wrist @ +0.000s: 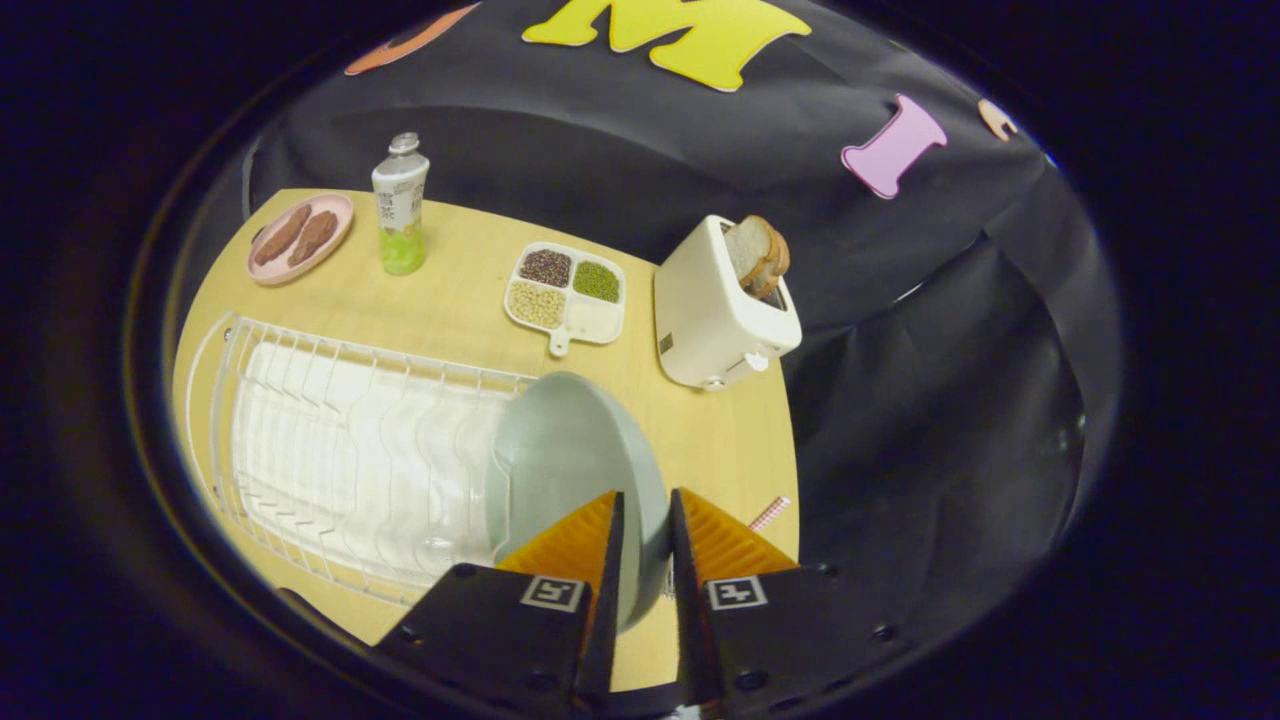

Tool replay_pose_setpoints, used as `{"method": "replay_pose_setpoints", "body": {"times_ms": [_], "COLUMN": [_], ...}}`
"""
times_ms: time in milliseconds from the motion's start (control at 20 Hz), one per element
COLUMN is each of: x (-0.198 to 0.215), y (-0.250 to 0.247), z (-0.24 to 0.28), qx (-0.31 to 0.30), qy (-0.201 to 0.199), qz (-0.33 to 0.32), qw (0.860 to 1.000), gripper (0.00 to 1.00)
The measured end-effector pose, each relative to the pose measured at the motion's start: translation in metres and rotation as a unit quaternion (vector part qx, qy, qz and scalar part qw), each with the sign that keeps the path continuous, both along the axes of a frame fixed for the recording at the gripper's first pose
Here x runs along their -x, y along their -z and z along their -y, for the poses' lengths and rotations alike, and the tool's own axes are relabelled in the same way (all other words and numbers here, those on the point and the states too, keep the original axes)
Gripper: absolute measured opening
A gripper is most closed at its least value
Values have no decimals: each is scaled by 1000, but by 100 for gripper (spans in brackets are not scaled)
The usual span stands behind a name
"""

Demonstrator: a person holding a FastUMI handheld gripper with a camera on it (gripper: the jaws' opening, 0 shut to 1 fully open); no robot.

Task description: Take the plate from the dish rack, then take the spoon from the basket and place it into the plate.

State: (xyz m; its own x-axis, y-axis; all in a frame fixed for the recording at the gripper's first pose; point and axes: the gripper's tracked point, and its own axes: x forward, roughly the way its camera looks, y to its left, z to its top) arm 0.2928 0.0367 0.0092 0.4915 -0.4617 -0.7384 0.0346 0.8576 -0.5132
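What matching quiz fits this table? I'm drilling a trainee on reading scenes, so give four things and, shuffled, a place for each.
Things:
1. plate
2. bread
3. bottle
4. divided tray

Places:
A. sticking up out of the toaster
B. between the bottle and the toaster
C. standing on edge between the gripper fingers, at the end of the dish rack
D. upright beside the pink dish

Pairs: 1-C, 2-A, 3-D, 4-B

Fisheye camera riding on the gripper (645,510).
It looks down along the fingers, close above the desk (470,290).
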Motion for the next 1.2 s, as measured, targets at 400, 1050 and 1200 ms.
{"method": "replay_pose_setpoints", "body": {"times_ms": [400,1050,1200], "x": [18,36,51], "y": [-8,-30,-47], "z": [-22,-19,-19], "qx": [95,124,74], "qy": [25,59,45], "qz": [31,124,161], "qw": [995,983,983], "gripper": [12,12,12]}}
